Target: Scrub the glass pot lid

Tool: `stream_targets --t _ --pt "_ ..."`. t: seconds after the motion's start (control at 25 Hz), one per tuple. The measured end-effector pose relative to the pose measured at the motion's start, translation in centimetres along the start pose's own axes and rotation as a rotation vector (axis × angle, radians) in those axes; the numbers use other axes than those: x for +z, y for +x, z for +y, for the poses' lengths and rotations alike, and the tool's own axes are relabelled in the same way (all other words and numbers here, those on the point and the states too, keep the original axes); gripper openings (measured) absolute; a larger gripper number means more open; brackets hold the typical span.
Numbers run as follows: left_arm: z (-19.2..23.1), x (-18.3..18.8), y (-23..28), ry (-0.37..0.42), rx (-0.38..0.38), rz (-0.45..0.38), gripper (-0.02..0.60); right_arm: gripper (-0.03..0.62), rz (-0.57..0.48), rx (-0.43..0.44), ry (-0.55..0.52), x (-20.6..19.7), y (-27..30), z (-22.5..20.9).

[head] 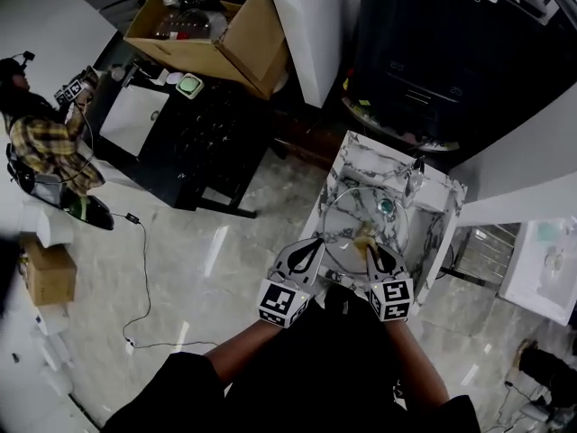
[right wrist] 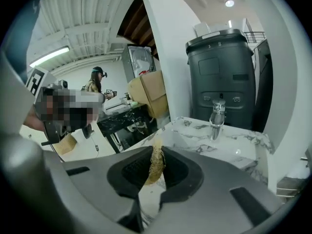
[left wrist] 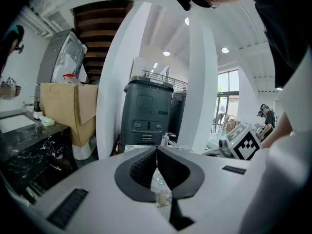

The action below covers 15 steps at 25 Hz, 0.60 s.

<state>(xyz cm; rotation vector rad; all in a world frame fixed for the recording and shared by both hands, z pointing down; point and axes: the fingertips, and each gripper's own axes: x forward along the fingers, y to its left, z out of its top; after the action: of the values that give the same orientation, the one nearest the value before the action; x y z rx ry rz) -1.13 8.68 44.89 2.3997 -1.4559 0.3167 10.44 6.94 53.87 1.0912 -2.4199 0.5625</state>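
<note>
The left hand-held gripper is clenched on the near left rim of the glass lid; in the left gripper view its jaws meet at the tips, and a sliver of clear glass shows in the gap just behind them. The lid lies in the basin of the marble worktop, ahead of both hand-held grippers and between them, with its knob toward the far side.

The right hand-held gripper is grasping a tan, fibrous scrubber. In the right gripper view the scrubber stands upright between the closed jaws and pokes out past their tips. In the head view it lies over the near part of the lid, just ahead of that hand-held gripper; whether it touches the glass cannot be told.

A tap stands ahead of the right hand-held gripper, beyond the lid. Far off to the left of the left hand-held gripper are an open cardboard box and another person.
</note>
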Motion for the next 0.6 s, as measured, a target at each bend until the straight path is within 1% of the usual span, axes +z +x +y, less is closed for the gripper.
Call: stream_targets --t 0.12,0.24,0.36,0.44,0.52,0.6 --pt "0.8 0.0 0.5 -0.011 0.053 0.001 0.015 0.061 0.045 0.046 -0.01 -1.7 1.3 -1.2" --pt "1.4 -0.8 0.9 -0.025 0.074 0.013 0.015 0.061 0.086 0.1 -0.037 -3.2 2.7 -1.4" --pt "1.2 -1.6 1.5 -0.051 0.055 0.033 0.015 0.061 0.136 0.157 -0.045 -4.9 4.2 -1.1" --pt "0.8 -1.8 2.1 -0.064 0.03 0.044 0.015 0.061 0.166 0.186 -0.019 -6.1 5.1 -1.0" --pt "0.4 -2.1 2.5 -0.061 0.007 0.049 0.015 0.061 0.189 0.204 0.013 -7.4 5.8 -1.0" --pt "0.3 -2.6 3.0 -0.059 -0.005 0.055 0.015 0.061 0.21 0.221 0.015 -8.7 6.4 -1.1"
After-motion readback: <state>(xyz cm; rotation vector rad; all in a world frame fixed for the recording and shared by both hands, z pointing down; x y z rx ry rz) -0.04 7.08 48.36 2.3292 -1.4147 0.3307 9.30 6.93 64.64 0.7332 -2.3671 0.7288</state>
